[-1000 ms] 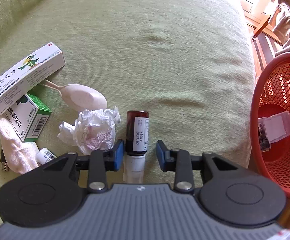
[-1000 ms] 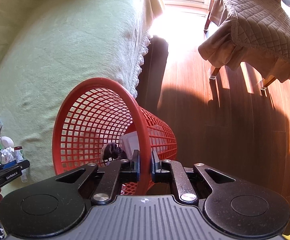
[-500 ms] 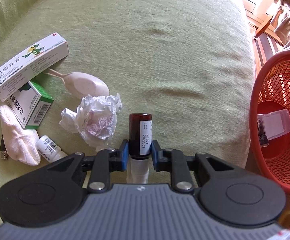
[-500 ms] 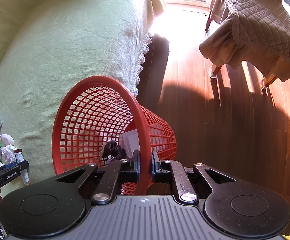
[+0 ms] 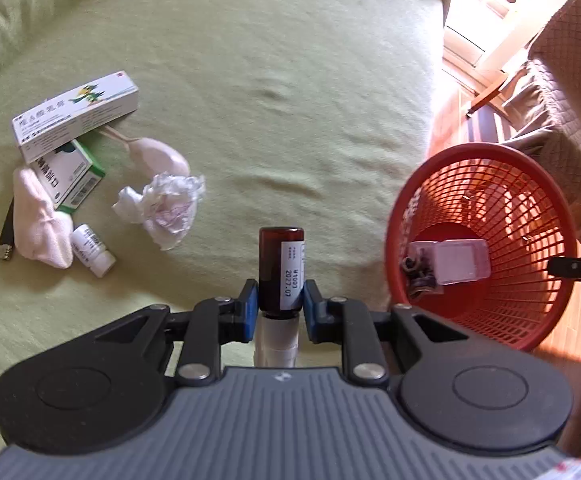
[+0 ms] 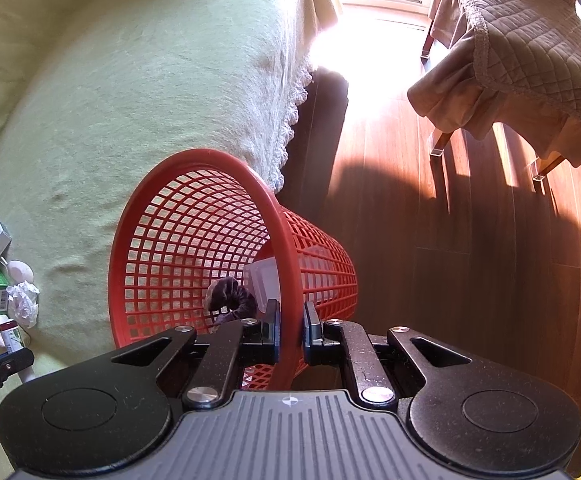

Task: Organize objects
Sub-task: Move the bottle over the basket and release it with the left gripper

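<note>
My left gripper (image 5: 280, 308) is shut on a brown glass bottle (image 5: 281, 268) with a white label and white cap, held above the green bedspread. My right gripper (image 6: 290, 330) is shut on the rim of the red mesh basket (image 6: 286, 264), tilting it toward the bed. The basket (image 5: 422, 184) stands to the right of the bottle in the left wrist view. Inside it lie a clear plastic box (image 5: 460, 260) and a dark scrunchie (image 6: 232, 300).
On the bedspread at left lie a crumpled tissue (image 5: 166, 208), a white medicine box (image 5: 74, 114), a green box (image 5: 70, 180), a pink spoon (image 5: 158, 156), a small white bottle (image 5: 92, 256) and a white sock (image 5: 38, 224). Wooden floor (image 6: 470, 240) and a quilted chair (image 6: 530, 48) lie right.
My left gripper closed on the brown bottle, lifted it off the bedspread and moved it toward the basket. My right gripper kept hold of the basket rim.
</note>
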A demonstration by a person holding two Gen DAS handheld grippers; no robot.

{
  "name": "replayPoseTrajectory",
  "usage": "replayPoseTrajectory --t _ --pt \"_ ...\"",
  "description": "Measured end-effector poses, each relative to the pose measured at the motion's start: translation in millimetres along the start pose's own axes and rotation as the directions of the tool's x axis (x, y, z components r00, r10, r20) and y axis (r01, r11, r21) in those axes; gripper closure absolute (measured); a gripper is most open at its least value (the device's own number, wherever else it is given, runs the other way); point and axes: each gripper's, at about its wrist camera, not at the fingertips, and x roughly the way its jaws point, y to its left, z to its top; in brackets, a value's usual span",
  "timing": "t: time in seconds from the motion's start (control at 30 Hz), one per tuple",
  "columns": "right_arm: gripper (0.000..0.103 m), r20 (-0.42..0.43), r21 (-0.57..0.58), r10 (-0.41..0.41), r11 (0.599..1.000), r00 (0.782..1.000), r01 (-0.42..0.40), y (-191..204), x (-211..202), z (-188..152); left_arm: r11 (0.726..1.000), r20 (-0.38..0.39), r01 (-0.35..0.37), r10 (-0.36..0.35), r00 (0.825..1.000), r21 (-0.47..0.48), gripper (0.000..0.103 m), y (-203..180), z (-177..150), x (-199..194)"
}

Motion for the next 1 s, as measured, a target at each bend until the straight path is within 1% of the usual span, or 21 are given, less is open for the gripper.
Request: replayPoseTrajectory --t 0.27,0.33,0.43,0.47,0.5,0.57,0.67,0.73,0.9,1.0 --pt "0.096 -0.001 -0.006 0.007 1.0 1.0 -0.007 -0.2 -0.5 -0.5 0.993 0.002 0.104 -0.104 0.995 0.061 0.084 -53.1 14.2 -7.9" --pt "0.096 0.0 -0.005 0.009 1.0 1.0 -0.009 -0.9 -0.4 -0.8 0.987 -0.005 0.145 -0.145 0.989 0.068 0.084 -63.4 16.0 -5.6" --pt "0.096 0.0 -0.001 0.009 1.0 1.0 -0.009 -1.7 -0.8 -1.0 0.975 -0.026 0.214 -0.213 0.977 0.062 0.085 -78.3 19.4 -1.1" --pt "0.096 0.0 0.0 0.01 1.0 1.0 -0.01 -1.6 -0.7 -1.1 0.97 -0.03 0.234 -0.233 0.972 0.066 0.083 -83.9 20.1 -0.9" --pt "0.096 -0.001 0.001 0.01 1.0 1.0 -0.01 -1.7 -0.7 -1.1 0.966 -0.029 0.248 -0.246 0.969 0.072 0.078 -89.7 20.8 -2.1" --pt "0.096 0.001 0.005 0.01 1.0 1.0 -0.01 -2.4 -0.6 -1.3 0.963 -0.021 0.254 -0.254 0.967 0.089 0.072 -96.0 20.6 -3.6" --pt "0.096 -0.001 0.01 0.012 1.0 1.0 -0.012 -3.8 -0.4 -1.3 0.965 -0.017 0.241 -0.24 0.971 0.1 0.071 -94.9 18.5 -5.7" --pt "0.096 0.007 0.019 0.014 1.0 1.0 -0.014 -6.0 -1.0 -1.2 0.972 -0.022 0.213 -0.212 0.977 0.099 0.071 -85.7 15.7 -6.8" --pt "0.097 0.005 0.079 0.039 0.996 0.999 -0.039 -17.5 -2.2 4.4 0.992 -0.026 0.106 -0.104 0.994 0.066 0.071 -43.5 7.4 -13.5" --pt "0.097 -0.004 0.143 0.067 0.987 0.998 -0.066 -28.2 -3.8 10.4 0.999 -0.028 0.032 -0.031 0.999 0.038 0.071 -13.4 -0.2 -20.1"
